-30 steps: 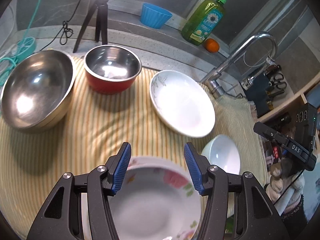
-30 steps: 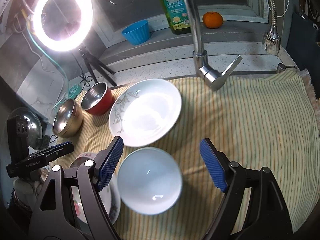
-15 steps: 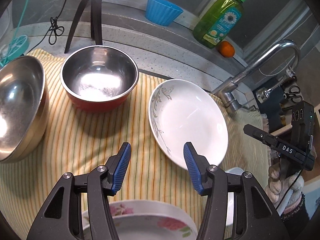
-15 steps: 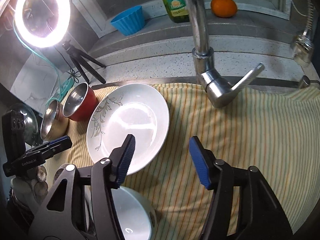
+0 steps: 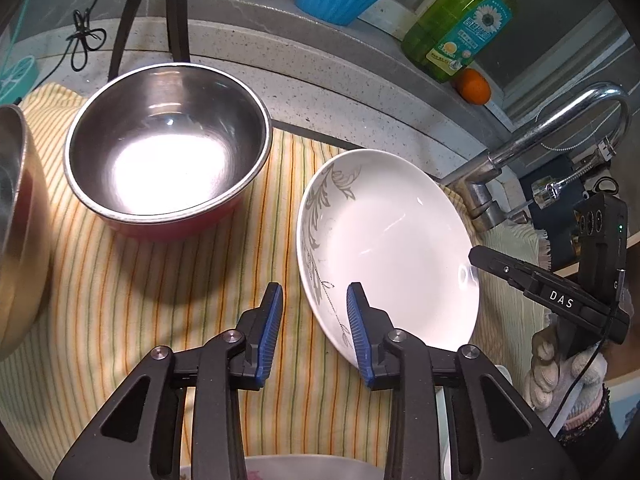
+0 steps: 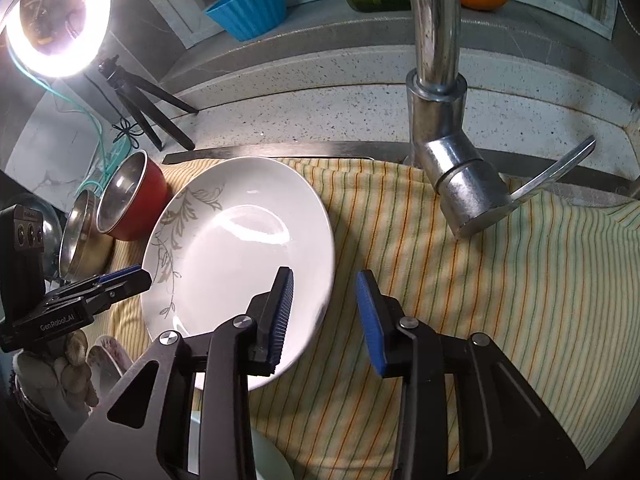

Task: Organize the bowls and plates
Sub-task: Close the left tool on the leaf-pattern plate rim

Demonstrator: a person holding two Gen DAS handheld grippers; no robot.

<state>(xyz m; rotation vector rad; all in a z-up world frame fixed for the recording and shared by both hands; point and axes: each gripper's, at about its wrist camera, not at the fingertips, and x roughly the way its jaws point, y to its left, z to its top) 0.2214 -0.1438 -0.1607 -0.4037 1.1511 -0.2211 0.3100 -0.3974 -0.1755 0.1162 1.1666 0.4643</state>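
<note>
Both grippers have advanced from the near bowls to the white leaf-patterned plate [image 5: 392, 248]. The left gripper [image 5: 314, 332] and right gripper [image 6: 326, 314] now straddle its opposite rims, jaws closing.

White plate [image 5: 392, 248] w/ grey leaf print along one rim – lies flat on the striped cloth, right way up, empty. Just beside it: red bowl [image 5: 168, 152] w/ steel inside, upright, empty. Next to that, a gold-toned steel bowl [image 6: 78, 236], upright, partly cut off at the frame edge. Floral-print plate rim [image 5: 280, 468] & a small white bowl [image 6: 272, 460] – both barely visible at the near edge.
</note>
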